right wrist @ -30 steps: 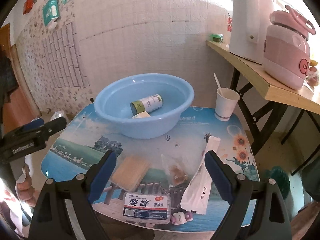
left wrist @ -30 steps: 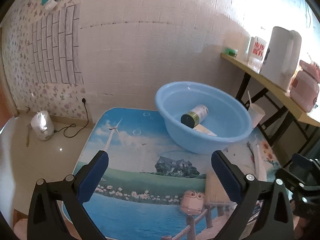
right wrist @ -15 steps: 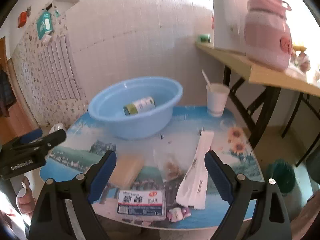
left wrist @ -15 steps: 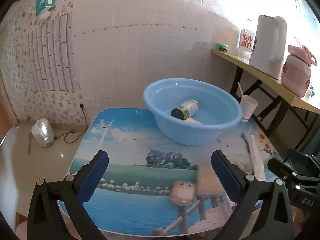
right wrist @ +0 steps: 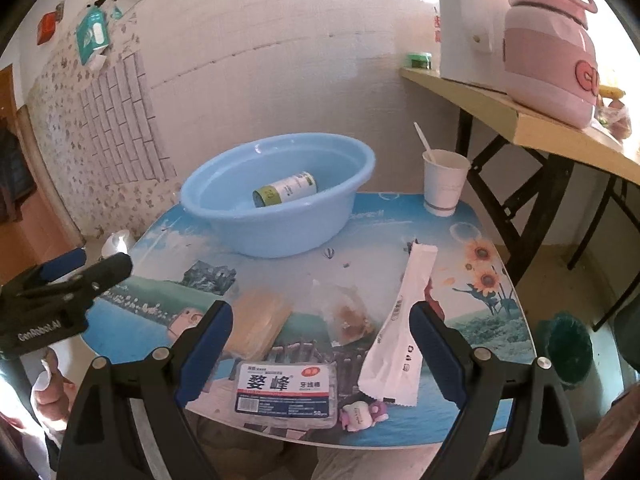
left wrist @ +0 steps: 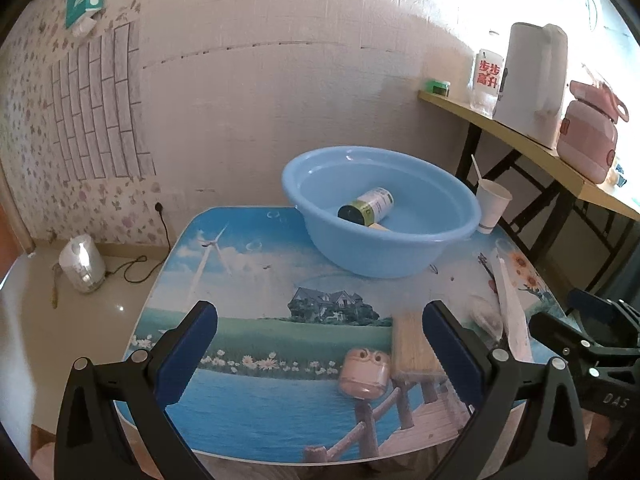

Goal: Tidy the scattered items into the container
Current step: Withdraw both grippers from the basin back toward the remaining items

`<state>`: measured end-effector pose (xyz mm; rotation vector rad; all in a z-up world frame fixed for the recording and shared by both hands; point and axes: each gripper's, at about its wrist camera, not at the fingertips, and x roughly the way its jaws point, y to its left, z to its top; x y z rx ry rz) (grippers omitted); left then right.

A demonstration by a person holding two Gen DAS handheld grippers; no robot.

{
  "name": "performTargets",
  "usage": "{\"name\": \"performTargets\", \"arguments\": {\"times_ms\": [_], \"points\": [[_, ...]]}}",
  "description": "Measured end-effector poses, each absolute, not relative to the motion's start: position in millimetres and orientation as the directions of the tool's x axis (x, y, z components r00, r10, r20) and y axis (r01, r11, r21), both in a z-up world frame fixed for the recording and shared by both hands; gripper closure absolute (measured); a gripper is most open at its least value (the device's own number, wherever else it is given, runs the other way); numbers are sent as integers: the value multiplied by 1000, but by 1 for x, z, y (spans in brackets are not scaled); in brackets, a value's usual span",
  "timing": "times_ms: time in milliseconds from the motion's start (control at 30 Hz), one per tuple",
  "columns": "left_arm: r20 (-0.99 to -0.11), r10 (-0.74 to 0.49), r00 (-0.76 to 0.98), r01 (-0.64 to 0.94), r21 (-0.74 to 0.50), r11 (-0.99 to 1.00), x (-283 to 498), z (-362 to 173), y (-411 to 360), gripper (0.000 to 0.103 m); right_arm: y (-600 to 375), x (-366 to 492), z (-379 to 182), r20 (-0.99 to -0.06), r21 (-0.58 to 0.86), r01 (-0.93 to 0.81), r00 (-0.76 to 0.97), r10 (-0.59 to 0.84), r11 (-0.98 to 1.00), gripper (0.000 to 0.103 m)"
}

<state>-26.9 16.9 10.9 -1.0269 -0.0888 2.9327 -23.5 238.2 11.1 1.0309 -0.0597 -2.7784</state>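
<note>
A light blue basin [left wrist: 400, 256] [right wrist: 304, 224] stands at the back of the picture-printed table and holds a small bottle [left wrist: 366, 206] [right wrist: 285, 193] lying on its side. On the table's near part lie a tan flat pack [right wrist: 260, 322] [left wrist: 412, 344], a clear snack bag [right wrist: 346, 312], a long white wrapper [right wrist: 404, 328] [left wrist: 512, 312], a boxed floss pack [right wrist: 286, 390] and a small pink toy [right wrist: 362, 414]. My left gripper [left wrist: 320, 356] hovers open over the near left of the table. Open too, my right gripper [right wrist: 320, 356] hangs above the floss pack and snack bag.
A paper cup [right wrist: 444, 184] [left wrist: 492, 206] with a spoon stands right of the basin. A wooden side table [right wrist: 520, 124] at the right carries a white kettle [left wrist: 532, 84] and a pink jar [right wrist: 548, 44]. A white appliance [left wrist: 82, 266] sits on the floor at left.
Both grippers have drawn back from the basin, toward the table's near edge, so more of the table shows. Both stay open and nothing was picked up.
</note>
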Motion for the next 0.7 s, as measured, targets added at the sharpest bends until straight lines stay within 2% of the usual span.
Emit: {"name": "performTargets", "arguments": {"times_ms": [200, 700], "points": [[-633, 62, -772, -25, -67, -997, -30, 12, 24, 0, 240, -18, 17, -622, 90, 152, -763, -175, -984, 12], [-636, 72, -769, -33, -72, -997, -27, 8, 30, 0, 258, -16, 10, -638, 105, 104, -756, -147, -989, 12]]}}
